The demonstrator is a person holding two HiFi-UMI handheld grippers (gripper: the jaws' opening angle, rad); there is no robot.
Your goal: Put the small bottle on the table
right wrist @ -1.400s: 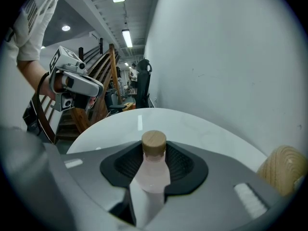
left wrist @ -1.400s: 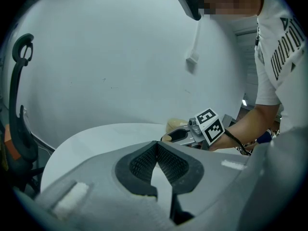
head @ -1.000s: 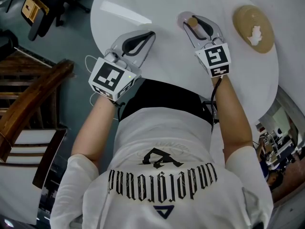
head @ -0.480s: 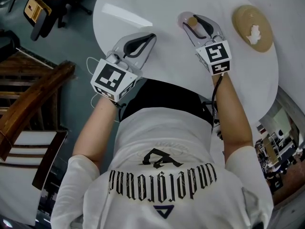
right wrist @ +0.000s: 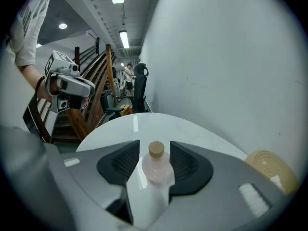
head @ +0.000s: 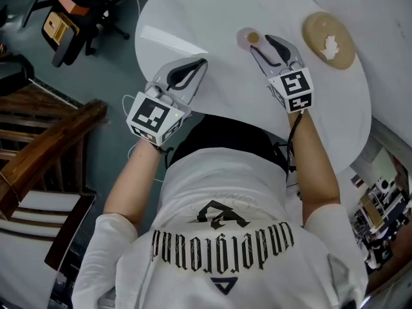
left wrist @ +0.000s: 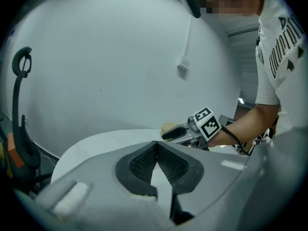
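Standing wide, the right gripper (head: 260,44) is bracketing the bottle (right wrist: 157,170). Its jaws have just been opening, and the pads seem to be sitting just clear of the bottle's sides, though the gap is hard to judge. The left gripper (left wrist: 156,146) is hanging over the table (head: 212,18) edge, jaws together at the tips, holding nothing. The bottle is standing upright on the table, pale pink and translucent, with a tan cap (right wrist: 156,149).

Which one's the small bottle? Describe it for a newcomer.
On the white round table, look left of the tan round dish in the head view. The small bottle stands between the jaws of the right gripper, which have just been opening. Only it is pale pink with a tan stopper.
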